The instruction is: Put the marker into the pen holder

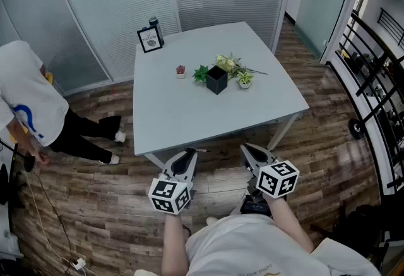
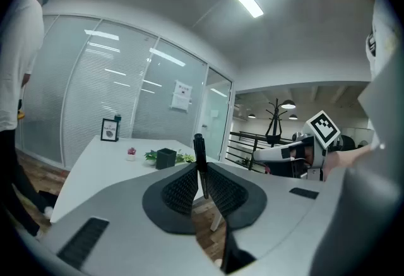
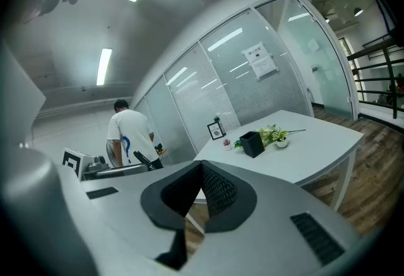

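Note:
A black marker [image 2: 199,158] stands upright between the pads of my left gripper [image 2: 201,170], which is shut on it. In the head view the left gripper [image 1: 189,155] hovers just off the table's near edge, with the marker [image 1: 200,150] sticking out to the right. The black square pen holder [image 1: 216,79] stands mid-table, well ahead of both grippers; it also shows in the left gripper view [image 2: 166,158] and the right gripper view [image 3: 252,143]. My right gripper [image 1: 253,151] hangs beside the left one, its jaws [image 3: 201,168] shut on nothing.
On the white table [image 1: 183,117], small potted plants [image 1: 237,70] flank the holder, with a tiny red plant [image 1: 180,71] and a picture frame [image 1: 150,38] toward the far left corner. A person in a white shirt [image 1: 25,101] stands left. A railing [image 1: 379,72] runs along the right.

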`<move>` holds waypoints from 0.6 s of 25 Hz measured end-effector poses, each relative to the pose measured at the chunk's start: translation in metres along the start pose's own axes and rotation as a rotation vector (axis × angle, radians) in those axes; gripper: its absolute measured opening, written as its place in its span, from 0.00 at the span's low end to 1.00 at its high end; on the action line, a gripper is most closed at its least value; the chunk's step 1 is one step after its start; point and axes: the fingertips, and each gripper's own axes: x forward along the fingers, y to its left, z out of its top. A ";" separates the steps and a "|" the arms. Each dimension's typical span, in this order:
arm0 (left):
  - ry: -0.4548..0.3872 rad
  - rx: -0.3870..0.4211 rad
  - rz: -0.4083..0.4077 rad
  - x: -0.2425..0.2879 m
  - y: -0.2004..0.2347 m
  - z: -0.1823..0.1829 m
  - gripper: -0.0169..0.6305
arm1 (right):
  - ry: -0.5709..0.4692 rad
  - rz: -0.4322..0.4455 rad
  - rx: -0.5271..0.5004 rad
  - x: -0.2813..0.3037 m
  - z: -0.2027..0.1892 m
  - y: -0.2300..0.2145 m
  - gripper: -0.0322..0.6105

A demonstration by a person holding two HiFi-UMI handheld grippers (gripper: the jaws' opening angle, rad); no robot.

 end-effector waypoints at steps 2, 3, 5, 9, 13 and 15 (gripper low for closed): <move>0.002 0.001 -0.002 -0.002 0.000 -0.002 0.10 | -0.003 -0.003 0.002 -0.002 -0.002 0.001 0.07; 0.003 0.000 -0.003 -0.003 0.000 -0.002 0.10 | -0.003 -0.005 0.002 -0.002 -0.002 0.001 0.07; 0.004 -0.002 -0.005 -0.004 0.001 -0.004 0.10 | -0.003 -0.009 0.002 -0.002 -0.003 0.002 0.07; 0.008 0.001 -0.013 -0.005 0.002 -0.004 0.10 | -0.007 -0.018 0.007 -0.005 -0.004 0.003 0.07; 0.010 0.004 -0.023 -0.009 0.005 -0.004 0.10 | -0.028 -0.040 0.023 -0.007 -0.004 0.002 0.08; 0.013 0.006 -0.024 -0.006 0.008 -0.003 0.10 | -0.036 -0.049 0.029 -0.006 -0.002 -0.002 0.08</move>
